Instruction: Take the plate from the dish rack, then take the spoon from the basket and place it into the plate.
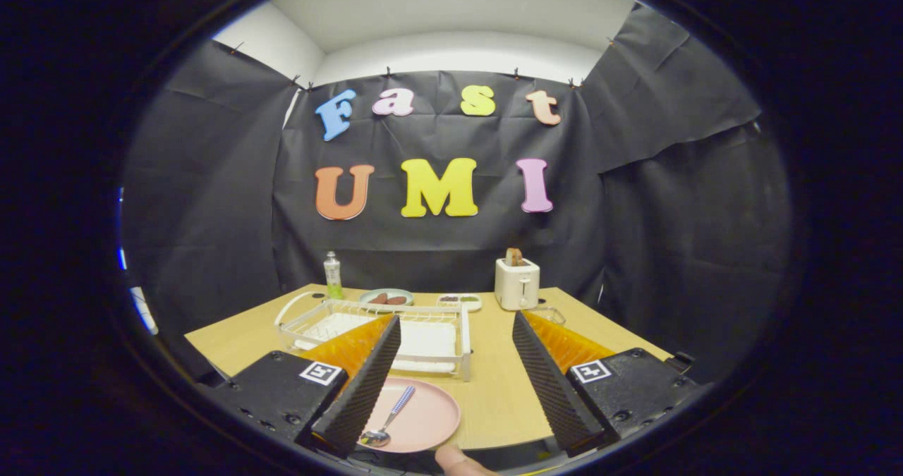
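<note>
The gripper hangs spread and empty above the table; the spoon lies in the plate by its left finger.

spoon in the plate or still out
In. The spoon lies on the pink plate, bowl near its rim, beside the left finger. The gripper is open, holding nothing.

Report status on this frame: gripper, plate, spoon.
Gripper open, holding nothing. Spoon lies in pink plate on table, near left finger. Nothing in the way.

Camera riding hand-held gripper, facing table
</note>
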